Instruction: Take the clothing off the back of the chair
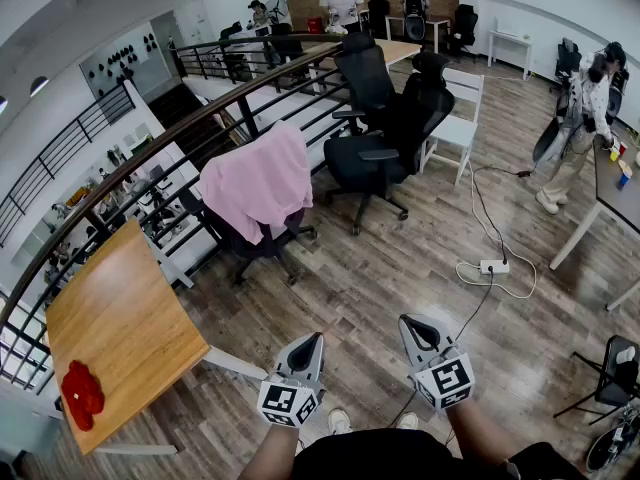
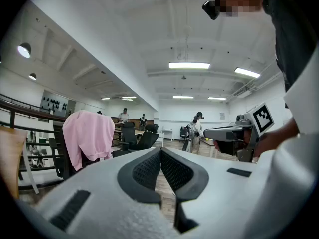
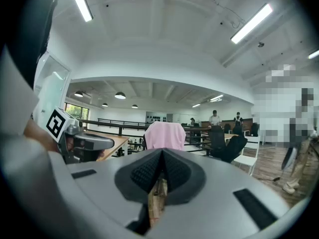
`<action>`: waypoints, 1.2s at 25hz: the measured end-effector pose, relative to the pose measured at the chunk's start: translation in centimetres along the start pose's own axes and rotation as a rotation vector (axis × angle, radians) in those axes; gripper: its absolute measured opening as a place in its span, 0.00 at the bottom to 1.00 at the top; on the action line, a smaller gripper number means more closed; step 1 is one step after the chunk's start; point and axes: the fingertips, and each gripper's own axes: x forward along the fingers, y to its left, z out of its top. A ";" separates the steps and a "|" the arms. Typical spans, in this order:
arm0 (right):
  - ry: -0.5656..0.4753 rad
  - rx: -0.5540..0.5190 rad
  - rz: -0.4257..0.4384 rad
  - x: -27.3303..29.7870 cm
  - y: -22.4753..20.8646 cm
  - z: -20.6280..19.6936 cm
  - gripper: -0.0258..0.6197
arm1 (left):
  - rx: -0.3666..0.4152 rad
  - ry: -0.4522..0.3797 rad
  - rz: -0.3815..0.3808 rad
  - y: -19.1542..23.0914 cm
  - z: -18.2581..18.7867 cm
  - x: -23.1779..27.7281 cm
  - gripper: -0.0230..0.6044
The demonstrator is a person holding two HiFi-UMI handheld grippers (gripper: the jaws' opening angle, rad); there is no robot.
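A pink garment (image 1: 259, 181) hangs over the back of a black office chair (image 1: 266, 243) beside the railing, well ahead of me. It shows at the left in the left gripper view (image 2: 89, 136) and straight ahead in the right gripper view (image 3: 165, 135). Both grippers are held level near my body at the bottom of the head view, far short of the chair. The left gripper (image 1: 312, 340) is shut with nothing in it (image 2: 160, 153). The right gripper (image 1: 410, 324) is also shut and empty (image 3: 162, 156).
A wooden table (image 1: 118, 328) with a red object (image 1: 82, 392) stands at my left by the black railing (image 1: 130, 168). More black chairs (image 1: 385, 133) and a white chair (image 1: 458, 118) stand behind. A power strip and cable (image 1: 493, 266) lie on the floor. People stand at the right and rear.
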 end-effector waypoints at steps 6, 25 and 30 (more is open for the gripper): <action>-0.015 -0.001 0.008 0.0 -0.2 0.6 0.04 | 0.009 0.014 -0.003 -0.3 0.2 0.3 0.06; -0.074 0.031 -0.049 3.7 6.6 3.7 0.04 | 0.027 -0.035 -0.047 6.3 1.8 -4.3 0.06; -0.062 0.047 -0.047 5.1 9.9 3.7 0.04 | 0.033 -0.029 -0.057 9.1 1.9 -5.9 0.06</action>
